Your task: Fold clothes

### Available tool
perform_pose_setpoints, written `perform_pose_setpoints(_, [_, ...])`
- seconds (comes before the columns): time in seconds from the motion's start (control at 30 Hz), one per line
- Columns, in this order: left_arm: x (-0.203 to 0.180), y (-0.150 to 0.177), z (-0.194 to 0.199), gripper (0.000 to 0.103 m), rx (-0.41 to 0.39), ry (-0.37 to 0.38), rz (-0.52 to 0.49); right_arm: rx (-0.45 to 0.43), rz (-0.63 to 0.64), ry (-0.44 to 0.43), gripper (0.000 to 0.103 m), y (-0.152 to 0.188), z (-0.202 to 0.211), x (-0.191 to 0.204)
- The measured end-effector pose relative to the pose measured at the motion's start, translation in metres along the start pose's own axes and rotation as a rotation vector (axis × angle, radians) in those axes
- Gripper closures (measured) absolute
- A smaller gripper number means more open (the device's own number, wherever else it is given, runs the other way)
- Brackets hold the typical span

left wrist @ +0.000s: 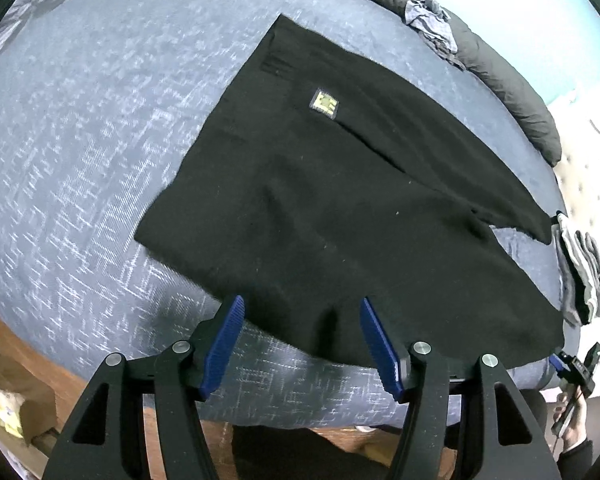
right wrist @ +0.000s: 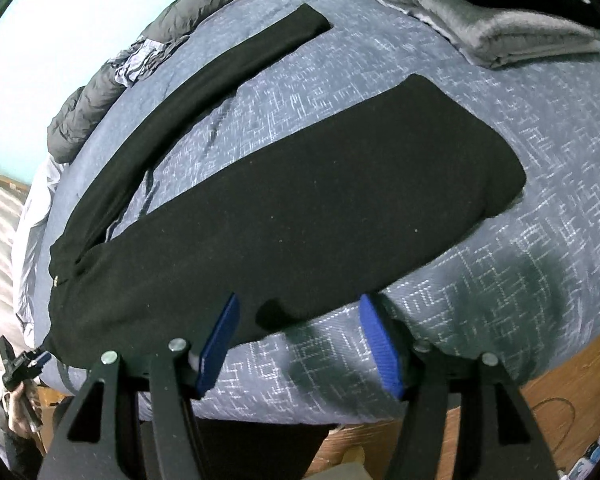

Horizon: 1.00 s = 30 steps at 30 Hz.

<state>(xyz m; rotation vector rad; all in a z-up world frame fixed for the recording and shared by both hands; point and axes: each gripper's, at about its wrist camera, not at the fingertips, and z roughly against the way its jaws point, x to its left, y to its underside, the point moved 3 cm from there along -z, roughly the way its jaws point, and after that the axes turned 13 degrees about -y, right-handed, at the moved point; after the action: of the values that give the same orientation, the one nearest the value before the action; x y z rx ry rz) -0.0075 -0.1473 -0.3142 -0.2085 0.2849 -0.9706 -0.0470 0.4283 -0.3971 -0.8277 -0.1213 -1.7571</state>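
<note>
Two blue-padded grippers, left (left wrist: 302,340) and right (right wrist: 300,344), hover spread wide and empty at the near edge of black knit trousers (left wrist: 320,208) lying flat on a blue-grey patterned bedspread (left wrist: 80,160).

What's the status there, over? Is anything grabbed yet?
Left hand-held gripper open, at near hem. Right hand-held gripper open, nothing held. Black trousers flat on bed, legs spread, unfolded. Folded grey pile clear of them.
</note>
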Motion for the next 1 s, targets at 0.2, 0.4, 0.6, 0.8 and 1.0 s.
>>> perform_pose_setpoints(0.2, [0.005,0.007,-0.015,0.039,0.017,-0.012,0.029,0.004,-0.022,-0.004,0.040,-0.001,-0.004,-0.003])
perform_pose_setpoints(0.4, [0.012,0.013,-0.022,0.039,0.036,0.017,0.055,-0.002,-0.066,-0.026,0.040,-0.001,-0.005,-0.008])
perform_pose_setpoints(0.6, [0.013,0.012,-0.030,0.039,0.024,0.043,0.080,-0.013,-0.102,-0.035,0.040,-0.003,-0.009,-0.011])
perform_pose_setpoints(0.8, [0.015,0.008,-0.036,0.039,0.007,0.084,0.120,-0.024,-0.099,-0.034,0.040,-0.006,-0.013,-0.008])
perform_pose_setpoints(1.0, [0.014,0.003,-0.033,0.067,-0.029,0.070,0.115,-0.043,-0.121,-0.054,0.043,-0.011,-0.012,-0.012])
